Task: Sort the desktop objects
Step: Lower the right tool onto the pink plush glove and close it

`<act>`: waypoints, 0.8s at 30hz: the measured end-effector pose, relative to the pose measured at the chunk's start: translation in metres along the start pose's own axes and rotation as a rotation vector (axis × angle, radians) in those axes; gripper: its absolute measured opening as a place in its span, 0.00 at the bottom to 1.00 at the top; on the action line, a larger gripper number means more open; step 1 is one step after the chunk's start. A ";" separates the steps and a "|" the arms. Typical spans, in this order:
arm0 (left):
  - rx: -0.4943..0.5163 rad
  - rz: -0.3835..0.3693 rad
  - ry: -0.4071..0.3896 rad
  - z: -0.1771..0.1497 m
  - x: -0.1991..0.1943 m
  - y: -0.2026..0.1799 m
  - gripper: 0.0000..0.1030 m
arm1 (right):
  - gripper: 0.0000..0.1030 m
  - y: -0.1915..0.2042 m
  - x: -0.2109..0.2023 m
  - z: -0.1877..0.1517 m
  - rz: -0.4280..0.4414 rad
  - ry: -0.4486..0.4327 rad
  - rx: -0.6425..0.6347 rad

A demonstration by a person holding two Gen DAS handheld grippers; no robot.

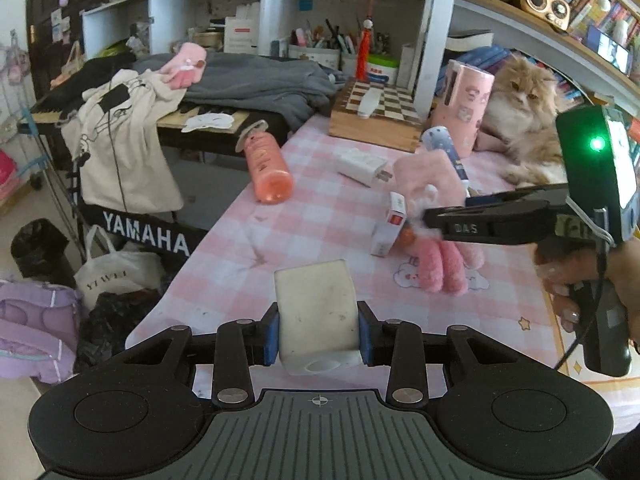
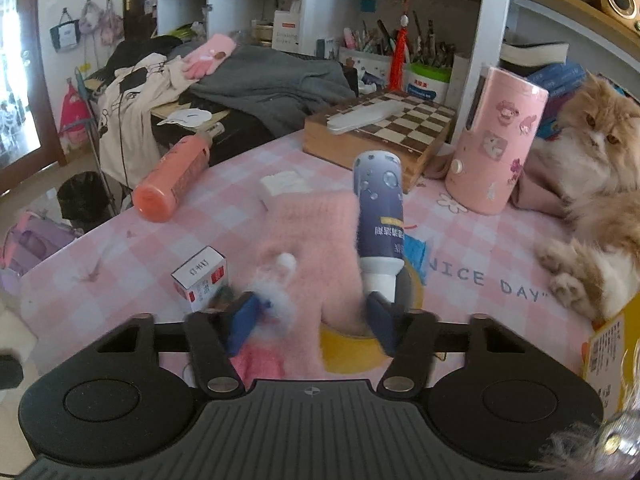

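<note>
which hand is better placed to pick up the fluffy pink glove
Right. The right tool already straddles the fluffy pink glove, with the glove between its blue pads. The left tool is shut on a white rectangular block.

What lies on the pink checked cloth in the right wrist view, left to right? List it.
Orange bottle lying on its side → small white box → pink fluffy glove → blue spray bottle → tall pink canister → cat.
</note>
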State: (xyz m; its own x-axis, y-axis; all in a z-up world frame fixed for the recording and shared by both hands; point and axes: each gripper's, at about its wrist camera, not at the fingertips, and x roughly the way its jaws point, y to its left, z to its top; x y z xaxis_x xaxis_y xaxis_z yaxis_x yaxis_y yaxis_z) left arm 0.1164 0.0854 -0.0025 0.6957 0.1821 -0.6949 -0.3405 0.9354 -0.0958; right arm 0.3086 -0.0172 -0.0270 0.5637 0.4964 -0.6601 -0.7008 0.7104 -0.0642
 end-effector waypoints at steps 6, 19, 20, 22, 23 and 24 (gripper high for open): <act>-0.005 -0.011 -0.014 0.001 -0.001 0.002 0.34 | 0.12 -0.003 -0.014 -0.001 0.022 -0.061 0.025; 0.025 -0.106 -0.078 0.008 -0.007 -0.005 0.34 | 0.09 -0.010 -0.088 -0.008 0.056 -0.182 0.121; 0.026 -0.116 -0.080 0.008 -0.007 -0.006 0.34 | 0.09 -0.010 -0.093 -0.011 0.056 -0.177 0.127; 0.032 -0.136 -0.084 0.008 -0.008 -0.008 0.34 | 0.09 -0.010 -0.100 -0.016 0.056 -0.168 0.133; 0.034 -0.145 -0.085 0.009 -0.009 -0.009 0.34 | 0.09 -0.009 -0.104 -0.018 0.056 -0.163 0.135; 0.036 -0.156 -0.087 0.009 -0.010 -0.010 0.34 | 0.09 -0.009 -0.108 -0.020 0.054 -0.159 0.136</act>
State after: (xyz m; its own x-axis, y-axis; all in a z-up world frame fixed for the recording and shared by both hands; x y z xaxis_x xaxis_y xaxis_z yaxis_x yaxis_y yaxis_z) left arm 0.1188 0.0767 0.0115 0.7909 0.0579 -0.6092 -0.2021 0.9644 -0.1707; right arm 0.2450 -0.0873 0.0303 0.5964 0.6002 -0.5330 -0.6722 0.7363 0.0769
